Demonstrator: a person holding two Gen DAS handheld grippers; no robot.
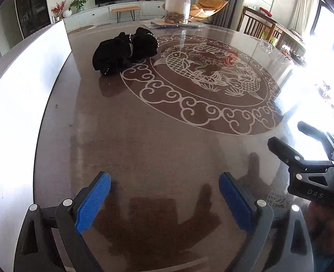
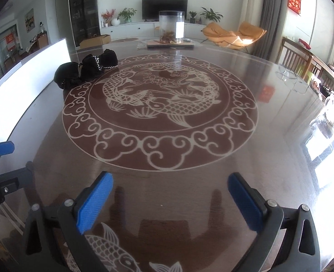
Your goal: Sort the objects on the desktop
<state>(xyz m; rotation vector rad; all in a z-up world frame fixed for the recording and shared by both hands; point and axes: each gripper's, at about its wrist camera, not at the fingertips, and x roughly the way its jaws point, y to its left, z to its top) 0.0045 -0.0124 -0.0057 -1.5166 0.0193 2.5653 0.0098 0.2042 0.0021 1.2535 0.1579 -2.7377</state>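
I see one table [image 2: 280, 158], far left three black pouches [image 2: 85, 71], one jar [image 2: 171, 26] far centre. My left gripper [image 1: 164, 195] and right gripper [image 2: 170, 198] both spread, empty.

Black fabric pouches [image 1: 126, 51] with pale beaded trim lie bunched together on the glossy brown tabletop [image 1: 144, 147], at the far left edge of its round fish medallion, beside a white board.

Brown table [image 2: 269, 158], white fish medallion [image 2: 160, 111]; black pouches [image 2: 85, 71]; blue claw pads [image 2: 94, 204].
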